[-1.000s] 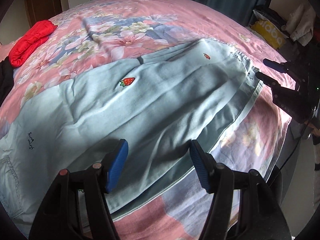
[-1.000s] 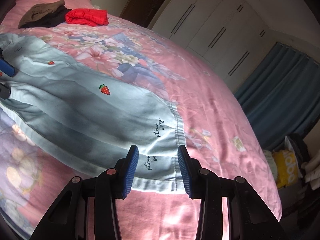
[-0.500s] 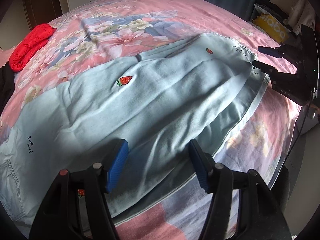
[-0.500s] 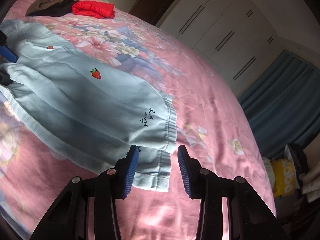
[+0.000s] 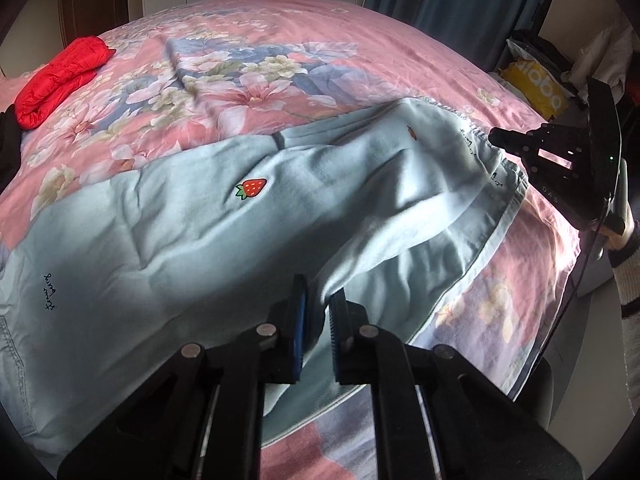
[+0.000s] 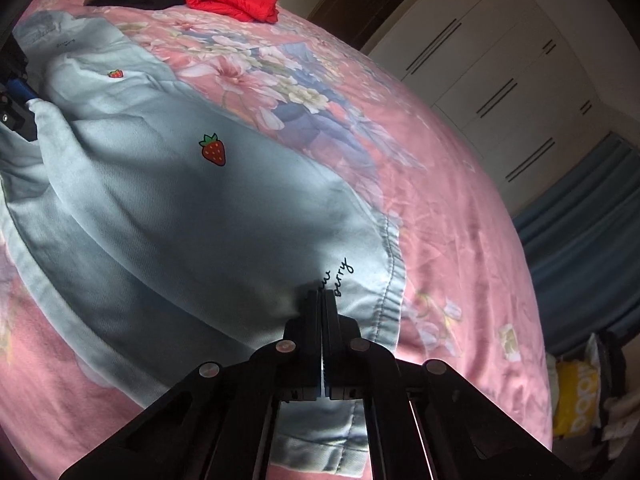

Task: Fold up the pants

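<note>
the left gripper [image 5: 318, 320] is pinched on a fold of the light blue strawberry pants [image 5: 224, 232] at the near edge, mid-leg. the right gripper [image 6: 322, 300] is clamped on the hem end. the pants lie lengthwise across the floral bedspread [image 5: 248, 72], long axis running gripper to gripper, so the fold likely carries the near leg away toward the far one.

Both tongs, wide open 1 s ago, have closed on the pale blue pants [image 5: 200, 240]: left tongs [image 5: 318, 320] now pinch the upper leg's edge mid-length, right tongs [image 6: 322, 300] clamp the hem by the script lettering. Upper leg fabric has bunched & lifted between the two grips.
</note>
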{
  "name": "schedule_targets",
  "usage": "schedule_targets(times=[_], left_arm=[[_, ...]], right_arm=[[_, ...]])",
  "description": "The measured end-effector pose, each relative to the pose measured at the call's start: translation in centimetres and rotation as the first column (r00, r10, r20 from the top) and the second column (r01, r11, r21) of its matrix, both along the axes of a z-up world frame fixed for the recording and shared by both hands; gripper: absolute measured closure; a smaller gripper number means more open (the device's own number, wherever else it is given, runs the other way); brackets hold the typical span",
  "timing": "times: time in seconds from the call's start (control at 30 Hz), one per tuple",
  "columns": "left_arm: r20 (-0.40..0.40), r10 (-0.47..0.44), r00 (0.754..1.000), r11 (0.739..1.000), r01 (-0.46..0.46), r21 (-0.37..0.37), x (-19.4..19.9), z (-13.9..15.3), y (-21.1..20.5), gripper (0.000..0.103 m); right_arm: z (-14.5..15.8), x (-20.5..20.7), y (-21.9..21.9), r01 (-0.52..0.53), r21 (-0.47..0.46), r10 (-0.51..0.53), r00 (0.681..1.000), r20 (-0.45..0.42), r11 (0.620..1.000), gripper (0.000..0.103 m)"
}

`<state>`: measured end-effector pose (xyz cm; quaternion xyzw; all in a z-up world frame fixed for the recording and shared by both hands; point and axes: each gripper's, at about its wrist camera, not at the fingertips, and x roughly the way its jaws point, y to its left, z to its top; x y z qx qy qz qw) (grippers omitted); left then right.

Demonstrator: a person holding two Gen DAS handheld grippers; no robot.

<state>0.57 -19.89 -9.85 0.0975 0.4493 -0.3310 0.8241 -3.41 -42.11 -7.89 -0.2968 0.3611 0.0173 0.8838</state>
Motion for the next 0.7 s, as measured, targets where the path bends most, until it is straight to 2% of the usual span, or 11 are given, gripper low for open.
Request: schedule_targets(times=[0.13,0.2,0.27,0.3,0.4,0.47,0.6,0.7], left_arm=[[0.076,-0.040,0.996,0.998,0.035,0.060,-1.2,0.5,-0.7,0.093],[0.064,-0.037,0.997,0.997,0.032,0.071,-0.9,0.0,-0.8,0.093],[0.053,-0.028,0.998,0.997,0.024,0.079,-0.6,-0.4,-0.8,0.093],[0.048,-0.026,0.999,0.997,0.022,0.078,-0.6,-0.5,-0.7,0.093],[0.041,-0.019,0.999,0.997,0.016,0.069,-0.4,-0.5,-0.5,0.091],[0.034,-0.015,0.999,0.998,0.013,0.062,-0.3,-0.4,-0.3,0.089],[0.017,-0.013,1.000,0.998,0.012,0.065,0.1,-0.6,-0.4,0.089],[-0.004,-0.007,1.000,0.998,0.007,0.057,0.4,-0.8,-0.4,0.089]], right_arm=[[2.7,-1.7,-1.5,0.028,0.068,-0.032,0.997,0.070,0.997,0.102],[3.3,-2.3,-2.4,0.049,0.075,-0.054,0.996,0.068,0.996,0.102],[3.1,-2.7,-3.0,0.052,0.097,-0.055,0.998,0.029,0.994,0.102],[2.9,-3.0,-3.0,0.051,0.087,-0.054,0.998,0.043,0.995,0.102],[2.4,-3.3,-2.7,0.014,0.110,-0.018,0.999,0.037,0.994,0.096],[1.7,-2.8,-2.5,0.000,0.084,-0.001,1.000,0.011,0.996,0.080],[0.1,-1.8,-2.0,-0.027,-0.014,0.026,0.998,-0.056,1.000,0.079],[0.1,-2.3,-2.0,-0.059,-0.055,0.054,0.995,-0.087,0.997,0.079]])
